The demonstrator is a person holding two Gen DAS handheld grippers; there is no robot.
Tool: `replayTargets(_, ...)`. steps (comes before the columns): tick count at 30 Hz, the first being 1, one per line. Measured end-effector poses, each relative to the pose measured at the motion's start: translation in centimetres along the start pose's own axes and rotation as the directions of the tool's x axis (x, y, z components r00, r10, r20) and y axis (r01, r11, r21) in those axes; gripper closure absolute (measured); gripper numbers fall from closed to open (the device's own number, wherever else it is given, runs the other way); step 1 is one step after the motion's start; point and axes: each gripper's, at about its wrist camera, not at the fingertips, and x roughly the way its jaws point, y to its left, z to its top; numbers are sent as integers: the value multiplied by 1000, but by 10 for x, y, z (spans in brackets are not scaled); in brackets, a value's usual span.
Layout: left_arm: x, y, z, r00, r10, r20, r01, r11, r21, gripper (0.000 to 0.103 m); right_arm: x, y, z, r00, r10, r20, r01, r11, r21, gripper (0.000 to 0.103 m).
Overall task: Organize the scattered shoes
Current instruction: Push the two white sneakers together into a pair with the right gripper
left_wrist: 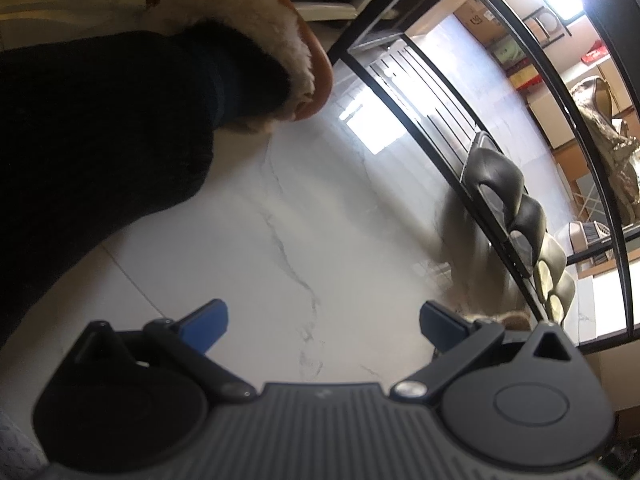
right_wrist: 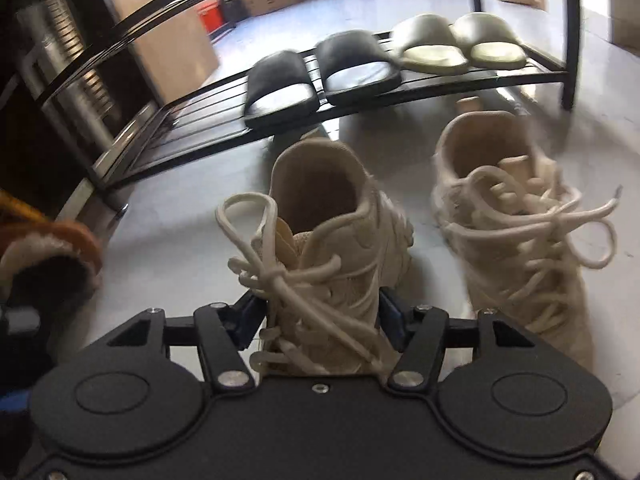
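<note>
Two cream lace-up sneakers stand on the white floor in front of a black shoe rack (right_wrist: 192,120). My right gripper (right_wrist: 320,316) has its fingers on both sides of the near cream sneaker (right_wrist: 332,248), pads pressed against its laced front. The other cream sneaker (right_wrist: 516,216) stands free to the right. On the rack's lowest shelf sit a pair of black slides (right_wrist: 320,76) and a pair of olive slides (right_wrist: 460,40). My left gripper (left_wrist: 324,320) is open over bare floor with nothing between its fingers. In the left wrist view a blurred beige shape (left_wrist: 468,248) lies beside the rack (left_wrist: 400,88).
A person's foot in a brown fur-lined slipper (left_wrist: 248,20) and a dark trouser leg (left_wrist: 100,140) fill the upper left; the slipper (right_wrist: 52,248) also shows at the left edge of the right wrist view. Cardboard boxes and a red bin stand behind the rack. White marble floor (left_wrist: 280,220) lies between.
</note>
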Motion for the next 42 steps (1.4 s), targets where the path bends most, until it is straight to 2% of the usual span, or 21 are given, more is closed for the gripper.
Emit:
replayTargets(5, 1, 2, -1, 1000, 1, -7, -1, 1000, -8, 1, -2, -18, 8, 1000, -19, -8, 18, 1000, -14, 37)
replayTargets(7, 1, 2, -1, 1000, -2, -9, 2, 1000, -16, 1, -16, -27, 11, 1000, 15, 7, -15, 999, -34, 37)
replayTargets(8, 1, 2, -1, 1000, -4, -8, 4, 1000, -16, 1, -25, -28, 12, 999, 28, 16, -27, 999, -44, 31)
replayTargets(9, 1, 2, -1, 1000, -6, -8, 5, 1000, -16, 1, -33, -28, 12, 999, 22, 24, -21, 998, -54, 18)
replayTargets(11, 2, 0, -2, 1000, -4, -11, 4, 1000, -9, 1, -51, -24, 8, 999, -8, 53, 13, 996, -89, 7)
replayTargets(14, 7, -4, -7, 999, -7, -31, 7, 1000, 3, 1, -61, -11, -3, 999, 4, 42, 3, 988, -152, 4)
replayTargets(17, 8, -7, -10, 999, -2, -39, 2, 1000, 19, 1, -54, 8, -17, 1000, 1, 13, 2, 971, -239, 3)
replayTargets(19, 9, -7, -12, 999, 3, -39, -2, 1000, 29, 1, -38, 25, -30, 998, -67, 13, 68, 945, -319, 3)
replayTargets(22, 8, -4, -12, 999, 19, -27, -19, 999, 29, 1, -11, 37, -39, 989, -145, -3, 134, 923, -360, 2)
replayTargets(23, 9, -2, -11, 999, 26, -29, -25, 999, 23, 1, -8, 38, -40, 988, -155, -5, 143, 922, -361, 5)
replayTargets(24, 10, 0, -10, 999, 32, -32, -31, 999, 17, 1, -2, 38, -40, 983, -183, 7, 174, 917, -358, 17)
replayTargets(27, 12, 3, -9, 999, 27, -47, -27, 1000, 0, 1, -5, 30, -34, 981, -192, 4, 183, 929, -321, 26)
replayTargets(34, 15, 0, -13, 998, 11, -68, -10, 1000, 10, 1, -14, 18, -37, 972, -236, 18, 232, 933, -277, 29)
replayTargets(39, 15, 2, -13, 998, 19, -68, -19, 1000, -2, 1, -15, 4, -31, 980, -197, -9, 190, 955, -227, 25)
replayTargets(42, 15, 2, -13, 998, 19, -67, -19, 1000, -1, 1, -32, -7, -23, 992, -122, -3, 120, 976, -182, 15)
